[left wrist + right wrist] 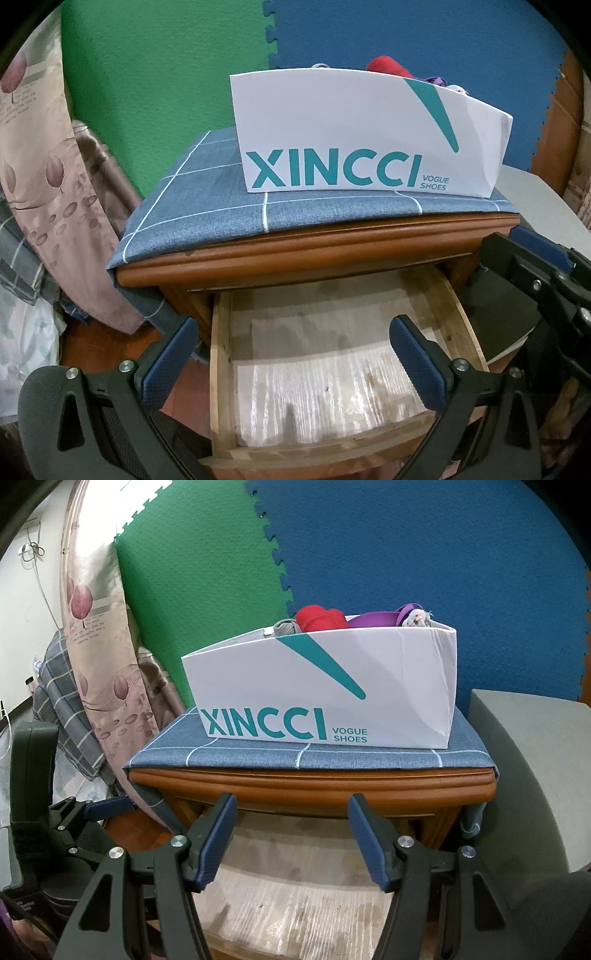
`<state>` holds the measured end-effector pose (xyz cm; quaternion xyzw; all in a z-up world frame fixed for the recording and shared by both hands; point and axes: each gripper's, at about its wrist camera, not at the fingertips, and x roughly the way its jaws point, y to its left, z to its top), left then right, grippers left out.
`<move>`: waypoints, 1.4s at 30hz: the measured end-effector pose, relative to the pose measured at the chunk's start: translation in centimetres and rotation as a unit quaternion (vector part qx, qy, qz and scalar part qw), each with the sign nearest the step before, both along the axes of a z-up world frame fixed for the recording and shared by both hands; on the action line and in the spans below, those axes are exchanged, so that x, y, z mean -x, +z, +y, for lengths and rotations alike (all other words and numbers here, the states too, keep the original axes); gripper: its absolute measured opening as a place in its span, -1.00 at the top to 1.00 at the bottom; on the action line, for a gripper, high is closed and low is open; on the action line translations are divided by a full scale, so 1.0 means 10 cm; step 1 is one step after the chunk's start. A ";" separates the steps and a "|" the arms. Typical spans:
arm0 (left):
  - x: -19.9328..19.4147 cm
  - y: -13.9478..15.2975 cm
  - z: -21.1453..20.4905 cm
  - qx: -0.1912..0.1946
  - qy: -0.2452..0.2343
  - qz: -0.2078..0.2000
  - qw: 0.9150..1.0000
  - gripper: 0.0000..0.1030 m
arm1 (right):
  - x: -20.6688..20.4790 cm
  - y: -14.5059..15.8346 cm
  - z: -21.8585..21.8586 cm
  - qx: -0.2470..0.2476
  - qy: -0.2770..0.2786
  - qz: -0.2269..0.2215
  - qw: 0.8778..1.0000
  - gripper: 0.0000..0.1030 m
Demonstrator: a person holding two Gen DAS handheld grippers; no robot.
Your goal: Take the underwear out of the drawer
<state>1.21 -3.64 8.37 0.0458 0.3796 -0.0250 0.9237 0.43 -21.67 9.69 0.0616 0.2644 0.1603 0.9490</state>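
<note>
The wooden drawer [221,369] of the nightstand is pulled out; only a pale, stained liner sheet [321,384] shows inside it. My left gripper [295,332] hangs open above the drawer with nothing between its blue pads. My right gripper [291,805] is also open and holds nothing, hovering over the drawer [295,904] near the nightstand front. On top stands a white XINCCI shoe box [325,698] holding rolled underwear: a red roll [319,618], a purple one [373,620], a grey one [286,627] and a floral one [417,618].
A blue checked cloth [207,206] covers the nightstand top [314,782]. A patterned curtain [96,646] and bedding hang at the left. A grey block [532,768] stands at the right. Green and blue foam mats line the wall behind.
</note>
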 end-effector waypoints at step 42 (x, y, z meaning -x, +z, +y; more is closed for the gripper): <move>0.01 -0.03 0.00 -0.001 0.001 0.003 1.000 -0.99 | -0.06 -0.05 -0.03 -0.002 -0.003 0.008 1.000 -0.24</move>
